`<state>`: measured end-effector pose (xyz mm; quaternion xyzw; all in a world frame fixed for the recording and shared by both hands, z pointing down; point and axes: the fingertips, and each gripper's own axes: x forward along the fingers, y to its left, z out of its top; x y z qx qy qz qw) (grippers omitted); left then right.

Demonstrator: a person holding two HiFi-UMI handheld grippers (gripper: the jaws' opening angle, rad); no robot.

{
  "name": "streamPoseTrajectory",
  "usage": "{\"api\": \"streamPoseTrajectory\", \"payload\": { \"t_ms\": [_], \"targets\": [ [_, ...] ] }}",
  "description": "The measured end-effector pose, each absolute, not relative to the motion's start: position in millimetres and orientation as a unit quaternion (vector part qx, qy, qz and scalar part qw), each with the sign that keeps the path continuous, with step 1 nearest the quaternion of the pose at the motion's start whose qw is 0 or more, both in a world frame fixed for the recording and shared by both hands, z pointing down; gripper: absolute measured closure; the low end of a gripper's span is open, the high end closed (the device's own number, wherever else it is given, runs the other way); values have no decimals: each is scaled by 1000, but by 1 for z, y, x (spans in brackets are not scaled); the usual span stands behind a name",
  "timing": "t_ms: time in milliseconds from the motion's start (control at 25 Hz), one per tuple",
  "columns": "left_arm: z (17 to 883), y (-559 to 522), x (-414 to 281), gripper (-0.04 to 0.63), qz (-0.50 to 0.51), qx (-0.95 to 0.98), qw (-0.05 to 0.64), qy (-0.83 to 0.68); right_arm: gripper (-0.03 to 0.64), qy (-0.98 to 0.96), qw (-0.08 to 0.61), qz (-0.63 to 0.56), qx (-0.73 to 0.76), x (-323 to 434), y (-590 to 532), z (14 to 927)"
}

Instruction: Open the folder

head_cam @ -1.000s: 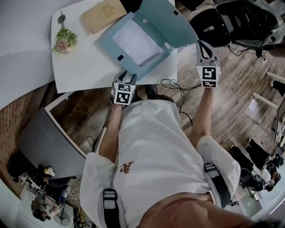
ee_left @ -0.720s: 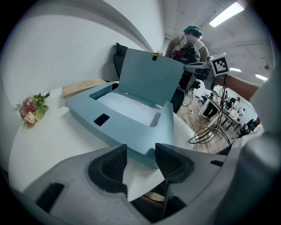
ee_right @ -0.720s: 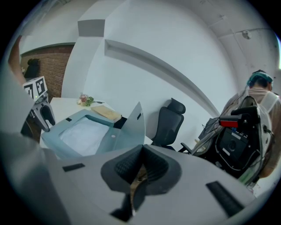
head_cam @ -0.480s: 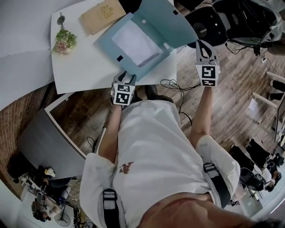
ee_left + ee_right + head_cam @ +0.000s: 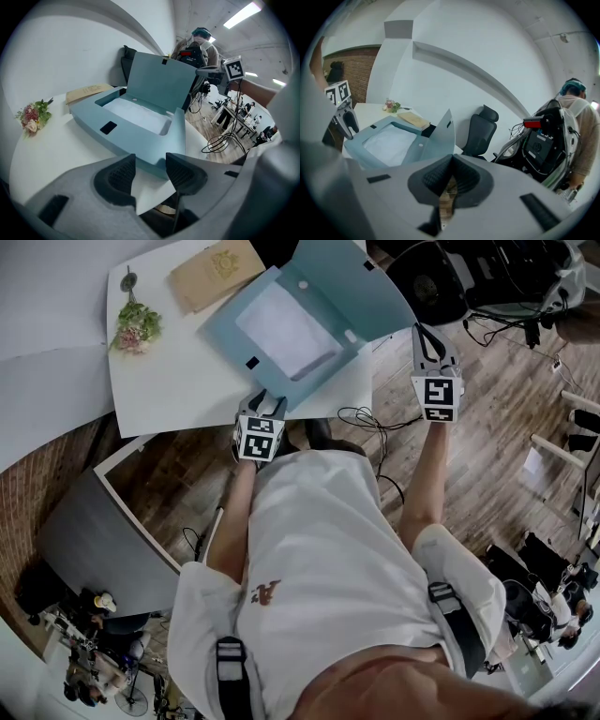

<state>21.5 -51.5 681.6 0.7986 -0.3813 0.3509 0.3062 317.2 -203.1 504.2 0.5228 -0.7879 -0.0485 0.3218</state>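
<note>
The pale blue folder (image 5: 251,360) lies open on the white table (image 5: 178,390), with white paper (image 5: 289,329) in its tray. Its lid (image 5: 352,282) stands raised at the far right side. My left gripper (image 5: 267,396) is at the table's near edge with its jaws open. In the left gripper view the folder's (image 5: 117,136) near corner sits just ahead of the gripper (image 5: 150,164), and the pads do not press on it. My right gripper (image 5: 424,331) hangs shut and empty off the table's right edge, beside the lid (image 5: 438,136). Between its pads only floor shows, seen from the right gripper (image 5: 451,161) view.
A tan booklet (image 5: 217,270) and a small bunch of flowers (image 5: 136,326) lie at the table's far left. A black cable (image 5: 370,418) loops on the wooden floor by the table. An office chair (image 5: 482,126) and a person with black gear (image 5: 567,122) are behind the lid.
Neither gripper nor the folder has moved. Only the dark gear at the top right of the head view has shifted a little.
</note>
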Motion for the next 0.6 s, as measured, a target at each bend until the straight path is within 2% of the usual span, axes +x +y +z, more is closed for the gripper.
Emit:
{"api": "streamPoseTrajectory", "payload": {
  "t_ms": [600],
  "targets": [
    [683,-52,22,383,352,799,306,-381,609,-788,323,-47,522,317,-203,506]
  ]
}}
